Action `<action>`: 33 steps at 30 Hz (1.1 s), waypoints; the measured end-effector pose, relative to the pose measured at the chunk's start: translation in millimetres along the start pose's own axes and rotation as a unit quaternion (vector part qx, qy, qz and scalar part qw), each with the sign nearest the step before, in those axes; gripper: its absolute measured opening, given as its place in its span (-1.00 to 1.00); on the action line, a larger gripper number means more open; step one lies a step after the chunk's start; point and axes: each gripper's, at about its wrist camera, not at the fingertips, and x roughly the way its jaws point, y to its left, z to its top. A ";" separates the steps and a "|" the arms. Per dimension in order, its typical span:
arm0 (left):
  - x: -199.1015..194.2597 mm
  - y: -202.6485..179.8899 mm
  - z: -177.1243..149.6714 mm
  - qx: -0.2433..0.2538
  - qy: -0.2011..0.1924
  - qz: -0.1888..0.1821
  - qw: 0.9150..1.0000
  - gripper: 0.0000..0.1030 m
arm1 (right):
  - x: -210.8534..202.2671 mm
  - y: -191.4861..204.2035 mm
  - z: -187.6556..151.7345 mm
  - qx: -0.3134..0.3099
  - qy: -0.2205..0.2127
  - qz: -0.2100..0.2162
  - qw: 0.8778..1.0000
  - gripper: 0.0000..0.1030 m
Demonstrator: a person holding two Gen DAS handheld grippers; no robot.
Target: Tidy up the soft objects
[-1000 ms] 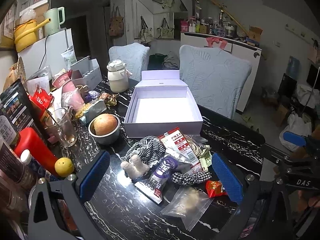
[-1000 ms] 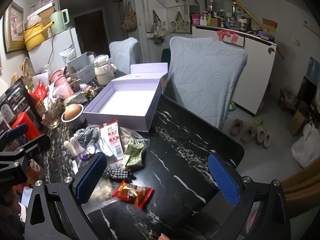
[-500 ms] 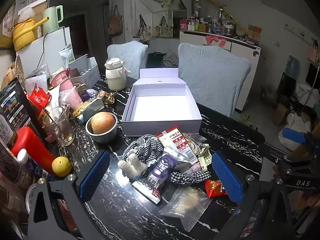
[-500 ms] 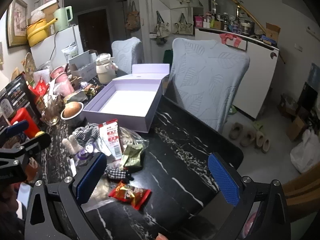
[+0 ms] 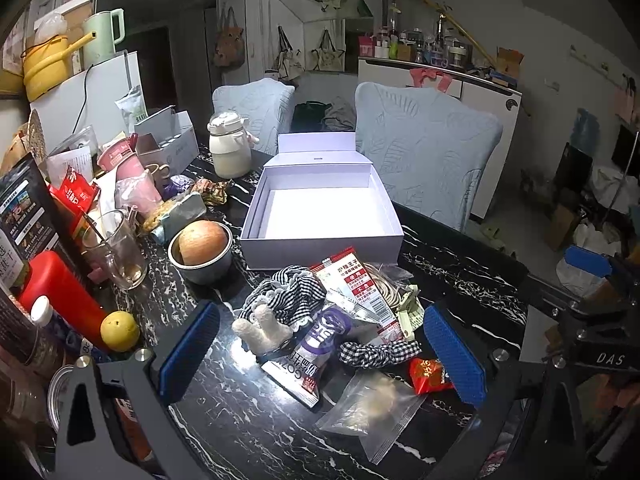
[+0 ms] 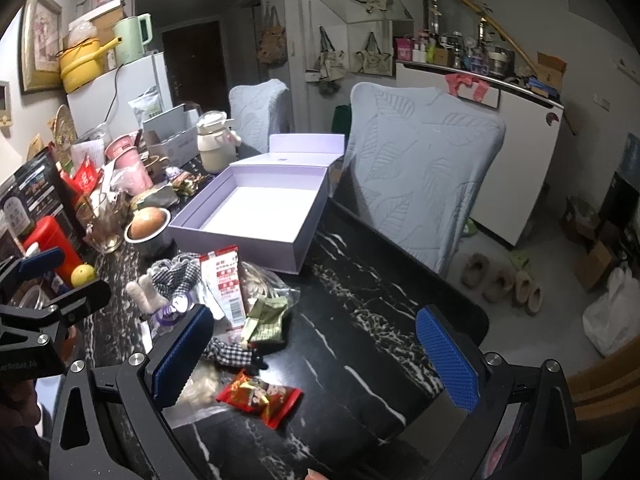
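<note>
A pile of soft items lies on the black marble table in front of an open, empty lavender box (image 5: 320, 208) (image 6: 256, 212): a black-and-white checked cloth (image 5: 288, 292) (image 6: 176, 276), a white fuzzy piece (image 5: 262, 326) (image 6: 142, 290), a checked scrunchie (image 5: 376, 352) (image 6: 228, 354), snack packets (image 5: 352, 284) and a clear bag (image 5: 372, 404). My left gripper (image 5: 320, 356) is open and empty, just above the pile. My right gripper (image 6: 316, 356) is open and empty over the table's right part, beside a red candy packet (image 6: 260, 396).
The table's left side is crowded: a steel bowl with a round fruit (image 5: 200, 248), a glass mug (image 5: 116, 248), a red bottle (image 5: 60, 292), a lemon (image 5: 119, 330), a white jug (image 5: 230, 152). Two covered chairs (image 5: 428, 152) stand behind the table.
Both grippers have drifted slightly; the views shift a little. Nothing on the table has moved and both grippers stay open.
</note>
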 end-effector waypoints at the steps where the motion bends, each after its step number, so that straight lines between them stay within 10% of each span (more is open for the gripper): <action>1: 0.0 0.0 0.0 0.000 0.000 0.000 1.000 1.00 | 1.0 1.1 -0.1 -0.003 0.000 0.001 1.000 1.00; 33: -0.1 -3.7 -26.0 -0.022 0.019 0.011 1.000 1.00 | 14.8 0.2 -20.6 -0.022 0.026 0.076 0.997 0.99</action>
